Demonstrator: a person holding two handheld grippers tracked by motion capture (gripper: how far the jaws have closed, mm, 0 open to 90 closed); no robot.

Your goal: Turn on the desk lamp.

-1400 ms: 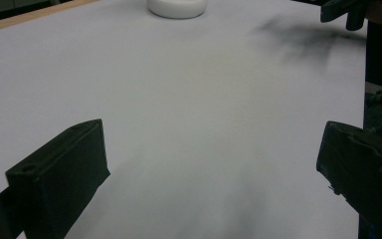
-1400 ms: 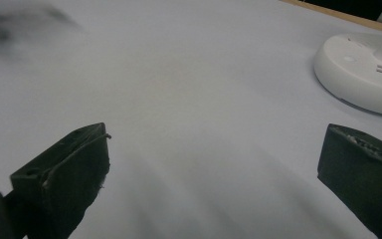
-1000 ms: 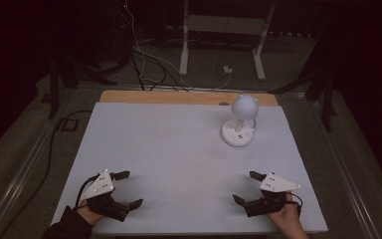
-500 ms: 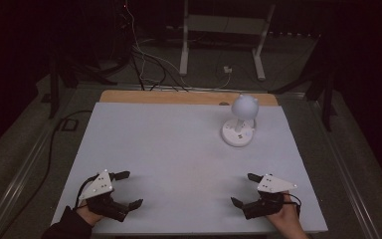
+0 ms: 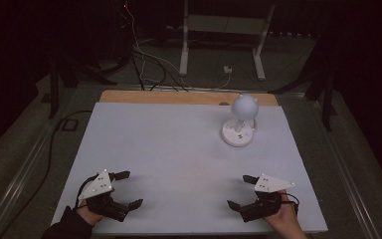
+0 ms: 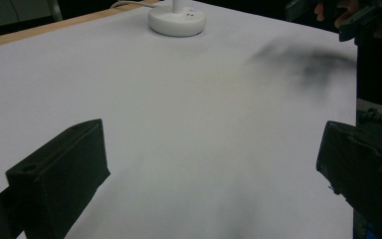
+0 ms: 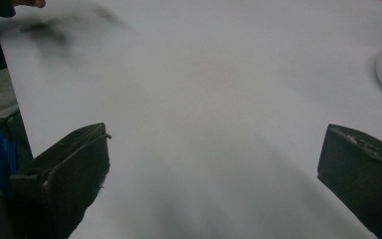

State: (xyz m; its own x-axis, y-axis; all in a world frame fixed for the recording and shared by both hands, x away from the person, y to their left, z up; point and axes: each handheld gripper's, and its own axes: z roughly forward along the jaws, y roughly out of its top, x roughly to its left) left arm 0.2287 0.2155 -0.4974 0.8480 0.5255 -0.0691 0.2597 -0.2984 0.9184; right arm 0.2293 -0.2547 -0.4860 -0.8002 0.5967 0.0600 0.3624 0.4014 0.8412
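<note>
High view: round-headed white lamp (image 5: 239, 122), matte tbl (image 5: 179, 149).

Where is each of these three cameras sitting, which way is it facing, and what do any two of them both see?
High view: above the person's side, looking forward and down on the white table; both hands, left gripper and right gripper enter at the bottom.
Left gripper view: low over the table, facing the lamp; its own black fingers spread wide.
Right gripper view: low, facing across the table; its own fingers apart.
Shared: the lamp's round white base appears in the high and left gripper views.
</note>
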